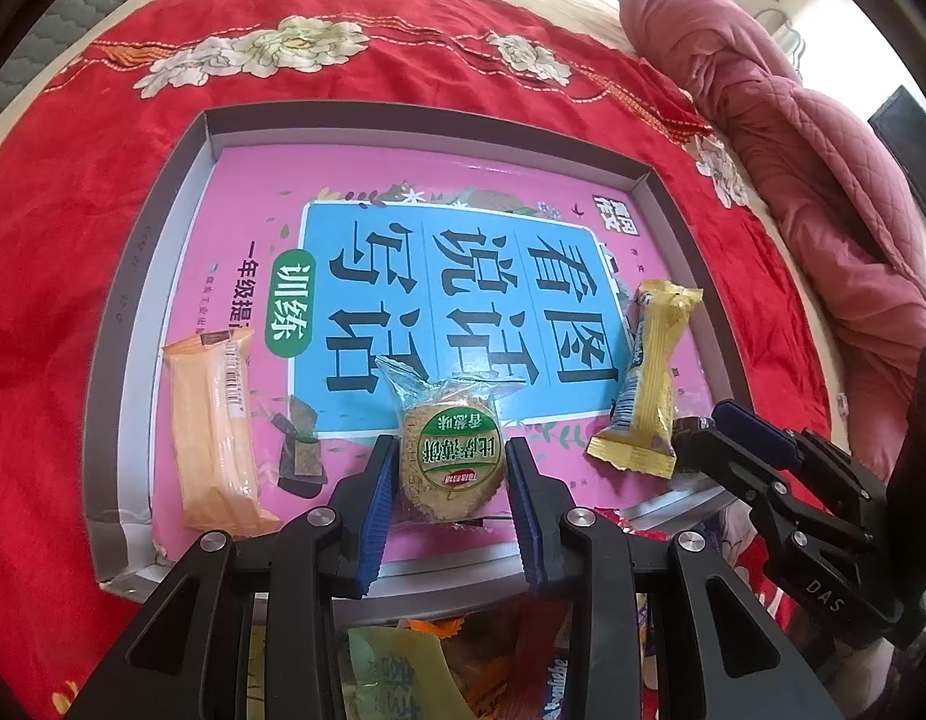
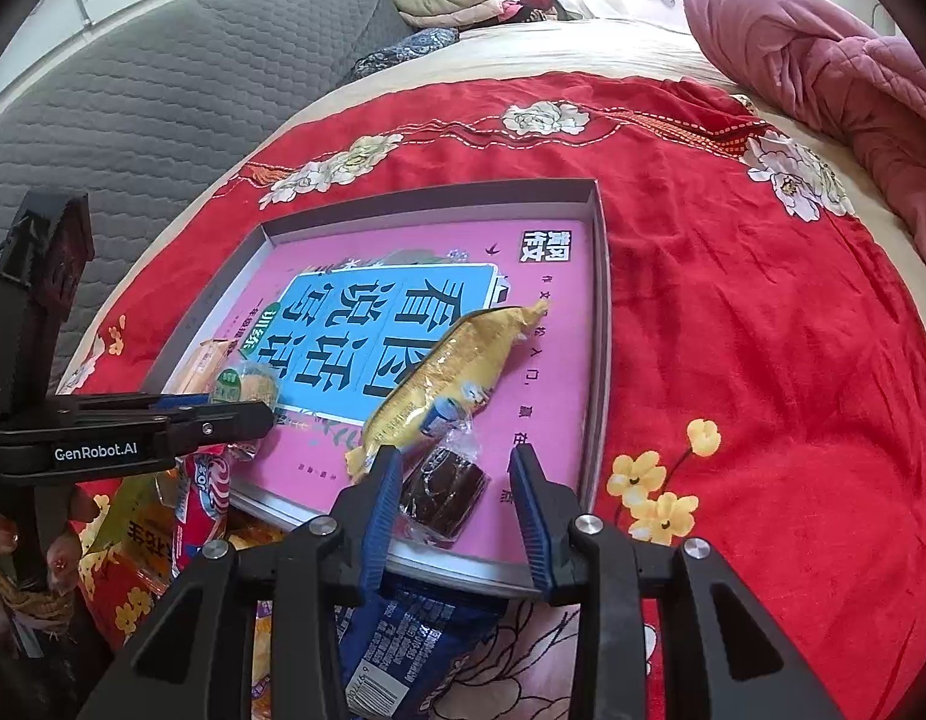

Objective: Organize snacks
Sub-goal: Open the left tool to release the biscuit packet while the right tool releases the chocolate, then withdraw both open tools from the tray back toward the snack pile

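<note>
A shallow grey tray [image 1: 163,222] lined with a pink and blue book cover lies on the red bedspread. In it are an orange wafer pack [image 1: 214,432], a round biscuit in clear wrap with a green label [image 1: 451,462], a yellow snack pack [image 1: 646,378] and a dark brown wrapped cake [image 2: 445,489]. My left gripper [image 1: 451,474] is open, its blue pads on either side of the round biscuit. My right gripper [image 2: 457,483] is open around the brown cake, which lies on the tray near its front edge. The yellow pack [image 2: 457,366] lies just beyond the cake.
A heap of loose snack packs [image 2: 403,642] lies in front of the tray's near edge, under both grippers. The red flowered bedspread [image 2: 763,330] surrounds the tray. A pink quilt [image 1: 793,150] is bunched at the right. A grey quilted headboard [image 2: 133,120] stands at the left.
</note>
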A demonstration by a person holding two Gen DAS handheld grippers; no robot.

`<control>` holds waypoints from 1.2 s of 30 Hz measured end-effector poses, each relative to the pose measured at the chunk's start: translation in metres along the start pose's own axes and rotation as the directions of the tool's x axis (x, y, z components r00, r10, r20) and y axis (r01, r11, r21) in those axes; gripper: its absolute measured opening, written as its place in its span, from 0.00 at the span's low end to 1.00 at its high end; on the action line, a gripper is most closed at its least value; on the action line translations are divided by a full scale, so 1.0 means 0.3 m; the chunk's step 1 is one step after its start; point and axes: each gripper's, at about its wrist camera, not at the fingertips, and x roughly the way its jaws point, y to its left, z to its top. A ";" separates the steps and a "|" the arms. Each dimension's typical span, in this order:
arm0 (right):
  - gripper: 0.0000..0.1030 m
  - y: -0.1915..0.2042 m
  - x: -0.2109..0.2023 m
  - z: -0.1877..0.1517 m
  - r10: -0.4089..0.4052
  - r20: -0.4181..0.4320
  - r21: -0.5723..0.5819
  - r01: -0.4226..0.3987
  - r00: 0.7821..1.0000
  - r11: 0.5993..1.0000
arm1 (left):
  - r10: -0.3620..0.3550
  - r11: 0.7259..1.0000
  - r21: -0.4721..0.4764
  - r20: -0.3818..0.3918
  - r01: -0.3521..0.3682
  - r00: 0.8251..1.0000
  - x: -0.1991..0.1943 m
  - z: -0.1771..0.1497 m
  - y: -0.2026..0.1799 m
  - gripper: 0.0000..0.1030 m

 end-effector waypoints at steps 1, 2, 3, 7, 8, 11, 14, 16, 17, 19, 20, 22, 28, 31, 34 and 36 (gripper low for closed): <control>0.39 -0.001 -0.002 0.001 0.001 0.002 0.003 -0.001 1.000 1.000 | 0.000 1.000 -0.002 0.000 0.000 1.000 -0.002 0.000 0.001 0.36; 0.41 -0.003 -0.004 0.002 0.003 0.004 0.007 -0.003 1.000 1.000 | -0.001 1.000 -0.002 -0.001 0.001 1.000 -0.002 0.000 0.001 0.36; 0.43 -0.005 -0.006 0.003 0.005 0.007 0.011 -0.005 1.000 1.000 | -0.003 1.000 -0.004 -0.001 0.003 1.000 -0.003 -0.001 0.002 0.36; 0.43 -0.009 -0.010 0.006 0.014 0.010 0.019 -0.014 1.000 1.000 | -0.009 1.000 -0.009 0.004 0.009 1.000 -0.009 -0.003 0.004 0.38; 0.43 -0.009 -0.010 0.007 0.014 0.010 0.019 -0.014 1.000 1.000 | -0.010 1.000 -0.010 0.005 0.010 1.000 -0.011 -0.002 0.005 0.39; 0.44 -0.013 -0.012 0.008 0.014 0.010 0.019 -0.014 1.000 1.000 | -0.010 1.000 -0.010 0.010 0.010 1.000 -0.019 -0.002 0.006 0.42; 0.44 -0.013 -0.015 0.006 0.011 0.016 0.020 -0.011 1.000 1.000 | -0.011 1.000 -0.012 0.013 0.011 1.000 -0.027 -0.002 0.008 0.42; 0.44 -0.017 -0.019 0.007 0.015 0.021 0.027 -0.015 1.000 1.000 | -0.010 1.000 -0.014 0.016 0.010 1.000 -0.034 -0.002 0.009 0.42; 0.45 -0.018 -0.021 0.008 0.018 0.025 0.030 -0.019 1.000 0.999 | -0.009 1.000 -0.015 0.019 0.009 1.000 -0.040 -0.003 0.010 0.43; 0.47 -0.022 -0.026 0.010 0.024 0.032 0.037 -0.025 0.999 0.999 | -0.012 1.000 -0.017 0.023 0.012 1.000 -0.051 -0.003 0.010 0.43; 0.48 -0.022 -0.028 0.011 0.025 0.035 0.038 -0.026 0.999 0.999 | -0.013 1.000 -0.018 0.027 0.013 1.000 -0.059 -0.002 0.010 0.44; 0.49 -0.023 -0.035 0.013 0.028 0.044 0.042 -0.030 0.999 0.999 | -0.014 1.000 -0.018 0.035 0.015 0.999 -0.073 -0.001 0.010 0.47; 0.50 -0.020 -0.047 0.017 0.037 0.057 0.039 -0.039 0.998 0.998 | -0.017 1.000 -0.023 0.057 0.019 0.998 -0.118 0.004 0.013 0.49; 0.51 -0.015 -0.053 0.018 0.043 0.063 0.033 -0.045 0.997 0.998 | -0.016 0.999 -0.030 0.065 0.018 0.998 -0.139 0.002 0.020 0.49; 0.52 -0.010 -0.056 0.018 0.043 0.066 0.026 -0.045 0.997 0.999 | -0.014 0.999 -0.039 0.070 0.017 0.997 -0.156 -0.002 0.033 0.49; 0.52 -0.005 -0.059 0.019 0.047 0.070 0.022 -0.048 0.996 0.999 | -0.014 0.999 -0.043 0.075 0.017 0.997 -0.170 -0.006 0.041 0.49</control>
